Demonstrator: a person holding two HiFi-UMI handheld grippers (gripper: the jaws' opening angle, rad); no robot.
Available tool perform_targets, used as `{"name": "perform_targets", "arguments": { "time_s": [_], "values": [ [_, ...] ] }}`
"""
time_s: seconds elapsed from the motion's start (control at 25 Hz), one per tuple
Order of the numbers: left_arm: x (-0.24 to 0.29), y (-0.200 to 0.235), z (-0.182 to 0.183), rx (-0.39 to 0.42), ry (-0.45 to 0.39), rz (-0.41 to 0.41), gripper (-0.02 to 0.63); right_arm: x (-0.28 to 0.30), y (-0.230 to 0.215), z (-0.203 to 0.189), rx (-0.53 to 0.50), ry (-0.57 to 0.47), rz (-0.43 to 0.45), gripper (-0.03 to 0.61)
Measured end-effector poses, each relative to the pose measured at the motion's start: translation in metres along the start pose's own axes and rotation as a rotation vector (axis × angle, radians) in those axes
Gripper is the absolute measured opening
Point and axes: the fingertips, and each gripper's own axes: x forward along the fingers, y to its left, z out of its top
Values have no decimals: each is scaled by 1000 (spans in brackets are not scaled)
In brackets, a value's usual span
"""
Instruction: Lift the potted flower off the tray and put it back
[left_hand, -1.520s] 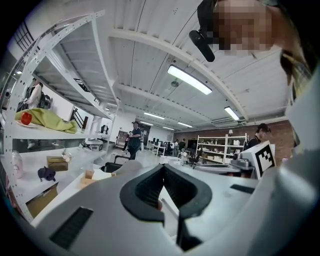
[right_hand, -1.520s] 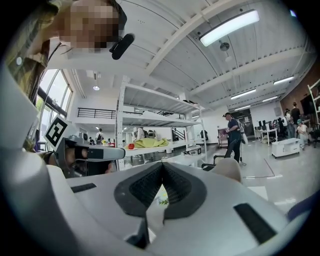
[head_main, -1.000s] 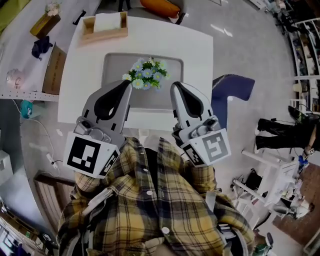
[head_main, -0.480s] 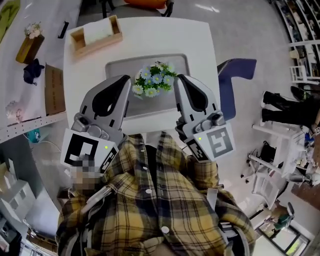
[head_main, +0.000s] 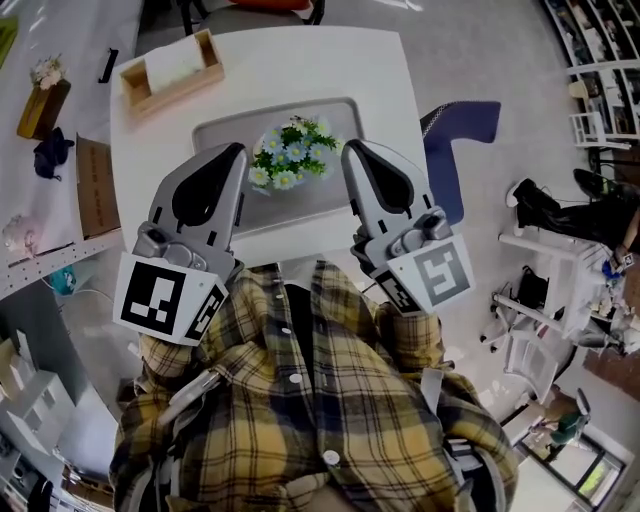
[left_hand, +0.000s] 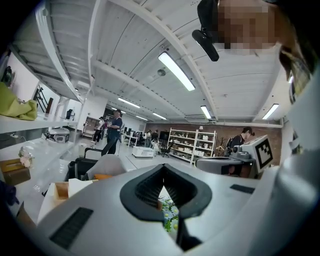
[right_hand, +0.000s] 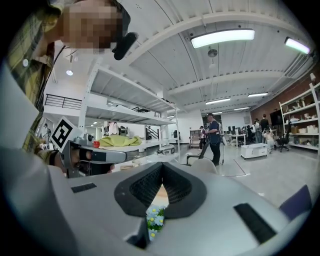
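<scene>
one table (head_main: 380, 90), one tray (head_main: 215, 135), one potted flower (head_main: 290, 160), one wooden box (head_main: 170, 72), one blue chair (head_main: 465, 125), one cardboard box (head_main: 95, 185), one small flower box (head_main: 42, 95), one plaid shirt (head_main: 300, 400). two grippers: left gripper (head_main: 234, 152), right gripper (head_main: 352, 152).

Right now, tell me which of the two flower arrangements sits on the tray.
The blue-and-white potted flower: it stands on the grey tray on the white table. The other flowers, in a brown box, sit off that table at left.
</scene>
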Motion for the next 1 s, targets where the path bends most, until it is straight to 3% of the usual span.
{"name": "perform_targets", "arguments": {
  "time_s": [0.4,0.84,1.0],
  "values": [
    [1,19,-28,15,45,61,8,6,-17,-23,-4,46,63,-2],
    [6,20,-51,-16,82,-12,12,11,-31,-53,48,92,132,-2],
    [6,24,-63,-31,111,-26,62,13,-38,-65,49,116,154,0]
  ]
}}
